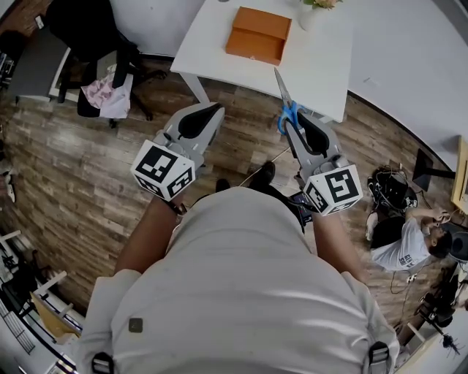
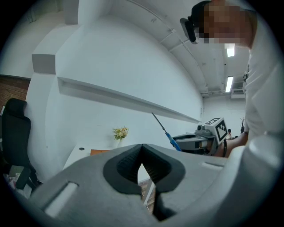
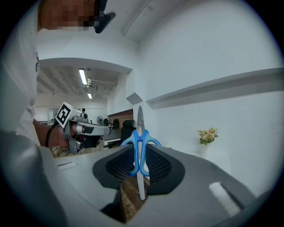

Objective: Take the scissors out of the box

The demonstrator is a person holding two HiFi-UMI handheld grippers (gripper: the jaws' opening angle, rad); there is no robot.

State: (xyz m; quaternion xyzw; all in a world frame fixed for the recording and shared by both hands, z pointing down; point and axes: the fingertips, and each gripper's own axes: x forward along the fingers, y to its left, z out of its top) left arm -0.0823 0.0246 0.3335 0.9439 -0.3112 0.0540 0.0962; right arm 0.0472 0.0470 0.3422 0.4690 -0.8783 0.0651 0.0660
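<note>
Blue-handled scissors (image 1: 287, 109) are held in my right gripper (image 1: 295, 123), whose jaws are shut on the handles (image 3: 140, 150); the blades stick out ahead and upward. The orange box (image 1: 257, 34) lies closed on the white table (image 1: 322, 62), well ahead of both grippers. My left gripper (image 1: 199, 117) is beside the right one over the wooden floor, jaws shut with nothing between them (image 2: 142, 165). The left gripper view also shows the scissors (image 2: 166, 132) and the box (image 2: 100, 152).
A small vase of flowers (image 1: 318, 6) stands at the table's far edge. A black office chair (image 1: 95, 51) with pink cloth sits at the left. A person (image 1: 398, 245) sits on the floor at the right among cables.
</note>
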